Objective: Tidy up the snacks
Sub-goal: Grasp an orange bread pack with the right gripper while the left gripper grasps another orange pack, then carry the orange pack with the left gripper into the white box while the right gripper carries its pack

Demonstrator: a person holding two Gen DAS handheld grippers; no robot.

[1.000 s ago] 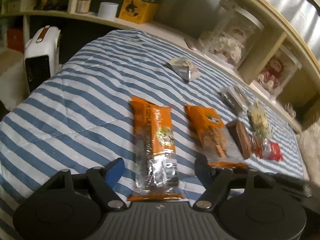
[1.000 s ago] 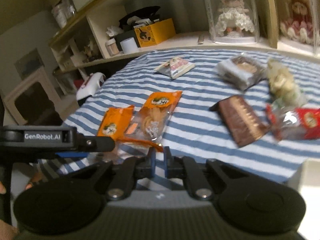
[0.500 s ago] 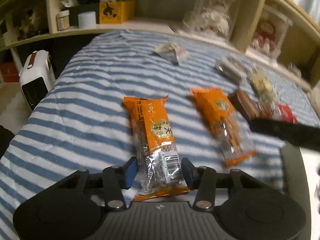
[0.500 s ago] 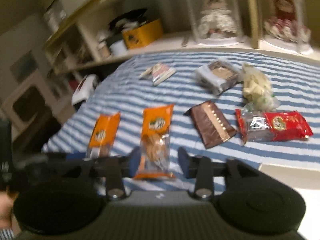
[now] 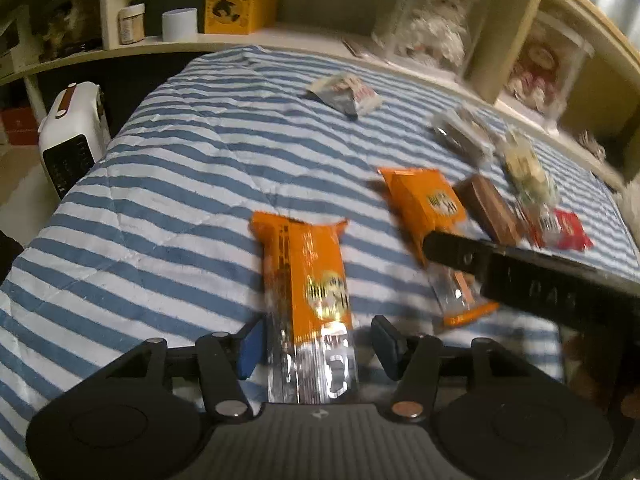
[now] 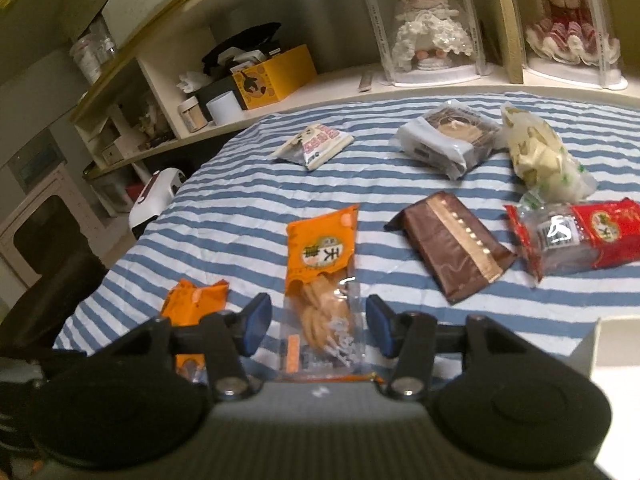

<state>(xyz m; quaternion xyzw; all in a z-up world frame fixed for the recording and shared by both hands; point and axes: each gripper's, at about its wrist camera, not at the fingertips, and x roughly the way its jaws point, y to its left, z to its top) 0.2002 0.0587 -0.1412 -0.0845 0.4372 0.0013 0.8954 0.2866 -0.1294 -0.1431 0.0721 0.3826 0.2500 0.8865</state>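
Two orange snack packs lie side by side on the blue-and-white striped cover point(image 5: 180, 168). The longer orange pack point(image 5: 308, 280) has its clear end between the fingers of my left gripper point(image 5: 316, 346); the jaws are opening, with a gap showing on the right side. The orange biscuit pack point(image 6: 320, 264) lies between the fingers of my right gripper point(image 6: 316, 324), whose jaws are also opening and stand clear of it on both sides. In the left wrist view the right gripper's black body crosses over the biscuit pack point(image 5: 424, 204).
A brown packet point(image 6: 452, 248), a red packet point(image 6: 580, 236), a pale bag point(image 6: 540, 152), a white-and-brown pack point(image 6: 448, 136) and a small white packet point(image 6: 316, 142) lie farther back. Shelves with a yellow box point(image 6: 276, 74) and doll cases point(image 6: 428, 28) stand behind. A white heater point(image 5: 76, 132) sits left of the bed.
The right gripper went from shut to open and came down astride the biscuit pack. The left gripper narrowed around the long orange pack, then widened a little, and rolled.
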